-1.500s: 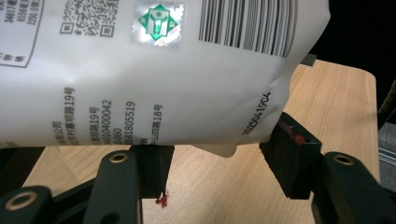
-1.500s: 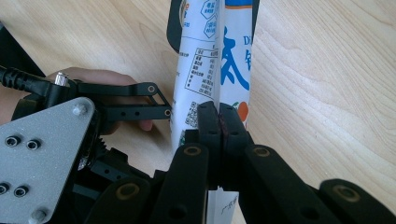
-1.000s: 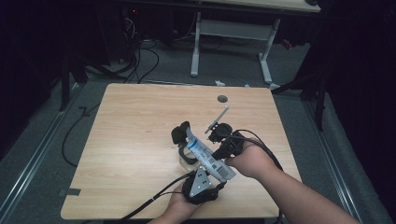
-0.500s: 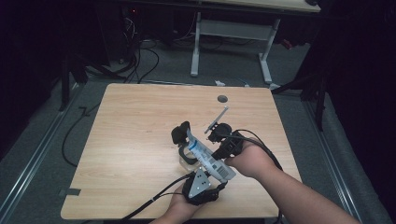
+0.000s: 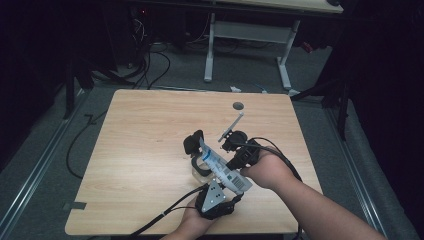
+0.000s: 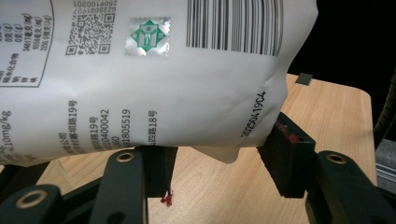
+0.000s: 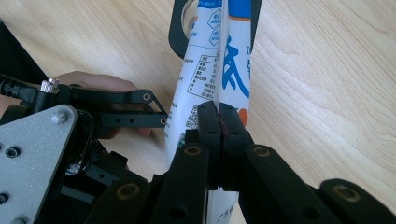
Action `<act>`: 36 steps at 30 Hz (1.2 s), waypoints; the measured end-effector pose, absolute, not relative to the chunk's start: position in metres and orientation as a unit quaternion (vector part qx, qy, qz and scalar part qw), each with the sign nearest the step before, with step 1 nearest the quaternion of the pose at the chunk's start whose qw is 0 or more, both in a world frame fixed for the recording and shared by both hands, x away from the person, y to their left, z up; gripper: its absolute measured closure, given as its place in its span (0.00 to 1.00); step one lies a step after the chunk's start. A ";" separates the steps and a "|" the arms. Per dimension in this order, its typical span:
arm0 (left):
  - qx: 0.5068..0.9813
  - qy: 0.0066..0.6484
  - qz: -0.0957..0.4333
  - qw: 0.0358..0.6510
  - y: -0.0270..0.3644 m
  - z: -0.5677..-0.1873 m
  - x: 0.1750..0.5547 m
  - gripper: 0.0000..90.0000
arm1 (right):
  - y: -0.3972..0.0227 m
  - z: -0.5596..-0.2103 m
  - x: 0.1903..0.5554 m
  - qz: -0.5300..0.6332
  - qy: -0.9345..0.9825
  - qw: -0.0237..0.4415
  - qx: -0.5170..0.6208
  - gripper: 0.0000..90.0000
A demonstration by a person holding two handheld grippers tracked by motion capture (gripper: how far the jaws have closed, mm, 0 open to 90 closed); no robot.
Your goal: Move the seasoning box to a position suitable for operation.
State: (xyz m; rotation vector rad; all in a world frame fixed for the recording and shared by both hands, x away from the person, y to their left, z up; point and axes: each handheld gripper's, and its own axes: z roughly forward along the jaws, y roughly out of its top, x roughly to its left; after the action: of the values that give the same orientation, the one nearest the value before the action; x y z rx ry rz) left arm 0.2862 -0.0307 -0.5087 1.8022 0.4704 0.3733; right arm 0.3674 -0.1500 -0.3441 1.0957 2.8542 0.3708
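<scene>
Right gripper view recorded the right gripper [image 7: 219, 126] clenched on one white printed pouch [image 7: 233, 60], its two pads pressed together over a pinched fold of the film. The pouch ran forward from those pads, above one wooden table [image 7: 327, 70].

Left gripper view recorded the left gripper [image 6: 219, 163] released: the pouch's [image 6: 154, 79] lower corner hung between its two pads, clear of the one on that view's right; contact with the other could not be told. Its jaws had just been closing slightly.

High view showed one pouch [image 5: 222, 167] spanning both grippers, and two hands.
</scene>
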 end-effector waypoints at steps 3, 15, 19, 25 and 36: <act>0.771 0.202 0.163 0.581 -0.030 -0.508 0.287 0.55 | -0.149 -0.344 0.369 0.119 0.927 0.034 0.354 1.00; 0.770 0.203 0.169 0.581 -0.027 -0.507 0.286 0.56 | -0.145 -0.343 0.369 0.122 0.928 0.033 0.349 1.00; 0.769 0.204 0.170 0.582 -0.026 -0.506 0.286 0.56 | -0.145 -0.342 0.369 0.122 0.929 0.035 0.347 1.00; 0.768 0.205 0.170 0.582 -0.026 -0.506 0.286 0.56 | -0.144 -0.341 0.370 0.123 0.930 0.035 0.345 1.00; 0.767 0.205 0.173 0.583 -0.026 -0.505 0.286 0.56 | -0.144 -0.341 0.371 0.125 0.930 0.034 0.343 1.00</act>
State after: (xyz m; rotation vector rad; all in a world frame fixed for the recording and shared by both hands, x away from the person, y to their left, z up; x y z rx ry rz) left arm 0.2860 -0.0255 -0.5048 1.7907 0.4781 0.4035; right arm 0.3709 -0.1438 -0.3410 1.0556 2.8606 0.3840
